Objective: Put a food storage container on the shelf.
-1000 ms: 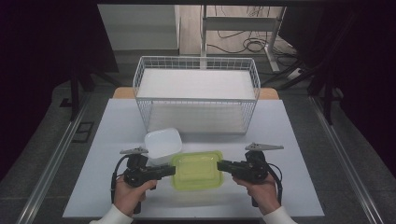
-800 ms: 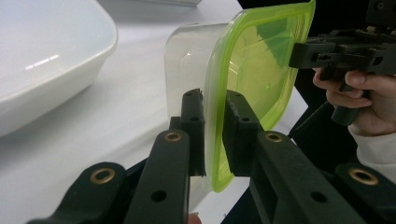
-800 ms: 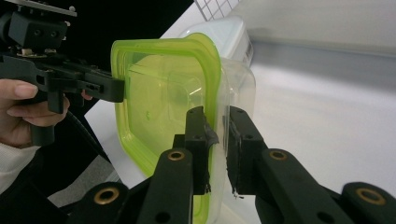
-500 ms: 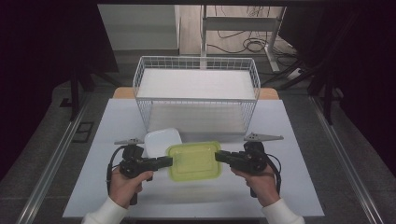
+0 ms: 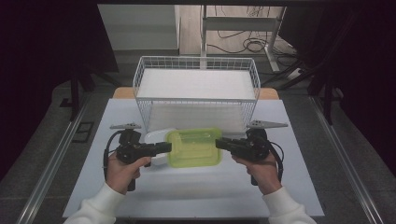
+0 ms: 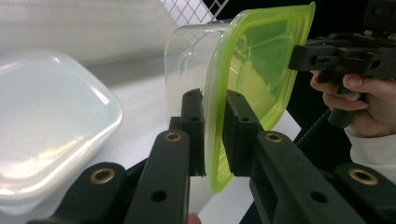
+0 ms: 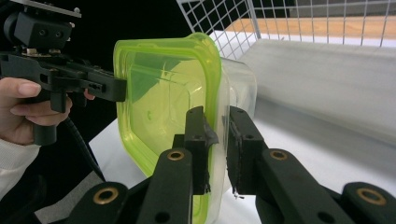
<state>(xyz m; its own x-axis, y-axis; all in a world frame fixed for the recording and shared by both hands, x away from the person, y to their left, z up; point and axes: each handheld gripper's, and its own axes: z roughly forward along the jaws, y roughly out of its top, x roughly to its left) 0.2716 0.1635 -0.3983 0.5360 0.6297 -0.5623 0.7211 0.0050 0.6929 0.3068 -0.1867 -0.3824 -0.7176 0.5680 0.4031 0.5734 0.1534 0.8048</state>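
A clear container with a lime-green lid [image 5: 194, 147] hangs above the table between both grippers. My left gripper [image 5: 164, 147] is shut on the lid's left rim; in the left gripper view its jaws pinch the green lid edge [image 6: 215, 126]. My right gripper [image 5: 219, 143] is shut on the right rim, and the right gripper view shows the green lid [image 7: 163, 93] clamped between its jaws. The container sits just in front of the white wire basket [image 5: 196, 70].
A second, frosted white container [image 5: 156, 138] rests on the table beside the left gripper, large in the left gripper view as the frosted container [image 6: 46, 121]. The white table [image 5: 201, 191] has free room near its front edge. Dark floor surrounds the table.
Both grippers have lifted the green-lidded container off the table and carried it forward, toward the wire basket. The frosted container stayed where it was.
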